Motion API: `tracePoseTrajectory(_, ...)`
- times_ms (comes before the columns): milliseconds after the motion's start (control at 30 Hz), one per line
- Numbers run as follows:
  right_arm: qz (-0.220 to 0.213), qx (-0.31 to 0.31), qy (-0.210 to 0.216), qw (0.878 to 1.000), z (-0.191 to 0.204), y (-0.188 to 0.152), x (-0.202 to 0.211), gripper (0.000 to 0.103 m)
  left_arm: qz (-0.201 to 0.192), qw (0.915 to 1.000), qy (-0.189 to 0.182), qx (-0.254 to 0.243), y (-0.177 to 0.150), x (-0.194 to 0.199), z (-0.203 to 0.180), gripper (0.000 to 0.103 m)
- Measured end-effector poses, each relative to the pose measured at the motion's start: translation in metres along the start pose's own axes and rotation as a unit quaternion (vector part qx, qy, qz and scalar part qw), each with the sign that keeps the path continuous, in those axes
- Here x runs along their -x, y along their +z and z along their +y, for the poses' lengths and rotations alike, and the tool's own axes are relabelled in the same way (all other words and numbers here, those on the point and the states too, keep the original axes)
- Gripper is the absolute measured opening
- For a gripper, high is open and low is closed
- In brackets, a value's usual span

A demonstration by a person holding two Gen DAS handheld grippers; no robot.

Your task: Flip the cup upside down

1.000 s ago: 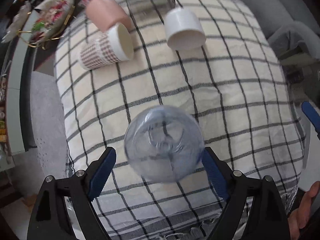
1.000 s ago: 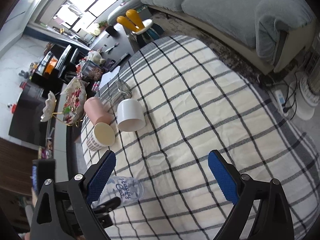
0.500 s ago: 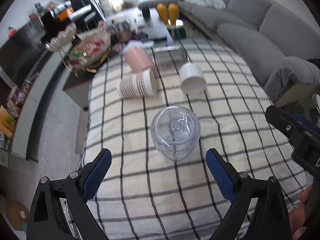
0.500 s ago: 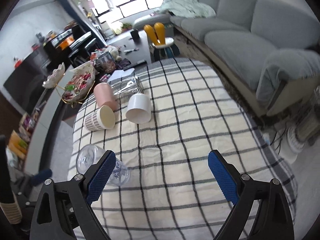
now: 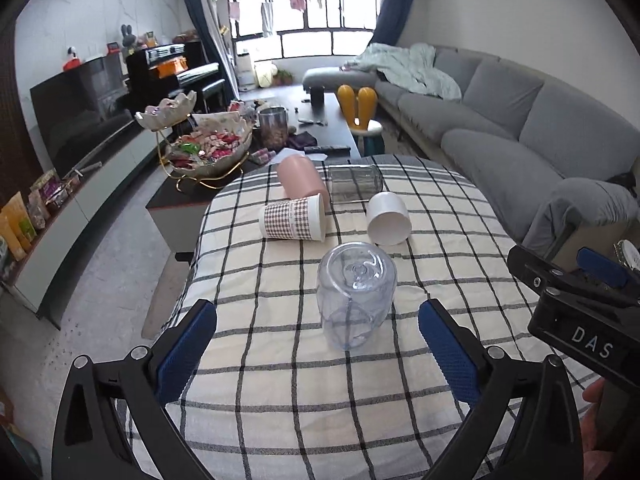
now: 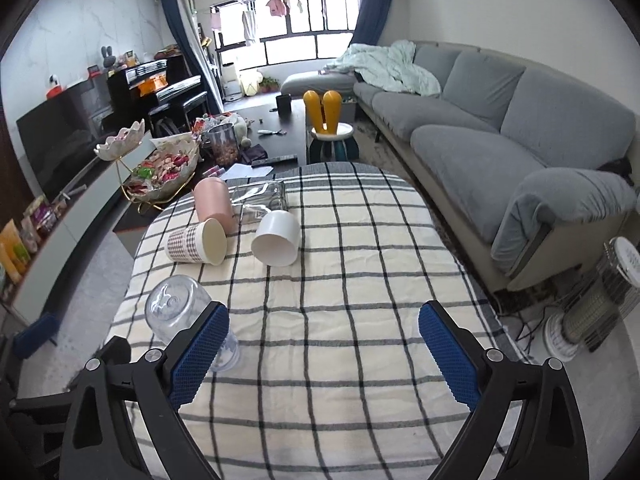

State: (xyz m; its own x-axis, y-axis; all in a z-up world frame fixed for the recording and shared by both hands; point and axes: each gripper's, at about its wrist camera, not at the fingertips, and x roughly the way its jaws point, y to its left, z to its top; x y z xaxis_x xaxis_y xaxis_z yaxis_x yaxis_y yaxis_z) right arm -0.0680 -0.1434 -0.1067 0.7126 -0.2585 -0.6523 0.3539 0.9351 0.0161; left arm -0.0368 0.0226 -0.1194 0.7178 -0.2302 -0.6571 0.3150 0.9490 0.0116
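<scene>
Clear cup: my clear plastic cup stands mouth-down on the checked tablecloth, base up, at 12 o'clock just ahead of my left gripper. In the right wrist view it sits at 9 o'clock, partly behind my left-side finger.

What changed: a second ago the cup filled the space between my left fingers, seen from right above; now I have pulled back and up, and it stands free with cloth showing on both sides.

Left gripper: spread wide, holding nothing, pads clear of the cup.

Right gripper: my right gripper is spread too and empty, over bare cloth; it has swung from looking down at the table to looking level across the room.

Other cups: the checked paper cup, pink cup, white cup and clear glass lie on their sides at 12 o'clock, beyond my cup, as before.

Task meaning: I judge the flip done for this cup; it looks steady.

Watch: the cloth is soft and wrinkled, so a nudge could tip it.
</scene>
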Motion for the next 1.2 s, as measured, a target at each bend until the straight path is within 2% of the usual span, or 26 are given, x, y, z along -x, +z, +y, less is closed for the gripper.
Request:
tracePoseTrajectory(200,-0.033,0.017,-0.004,0.999,0.004,-0.011,0.010,0.102,-0.006,0.9996,0.007,0.025,-0.016,0.003,0.009,0.103)
tracePoseTrajectory(400,-0.042,0.023,-0.003,0.999,0.003,-0.018,0.012,0.102,-0.025,0.9980,0.026,0.053,-0.027,0.008,0.019,0.103)
tracePoseTrajectory(667,-0.039,0.020,-0.007,0.999,0.001,-0.022,0.011,0.102,-0.045,0.9971,0.042,0.046,-0.029,0.014,0.016,0.103)
tracePoseTrajectory(1200,-0.041,0.019,-0.008,0.999,0.000,-0.022,0.012,0.102,-0.036,0.9973,0.038,0.052,-0.028,0.012,0.019,0.103)
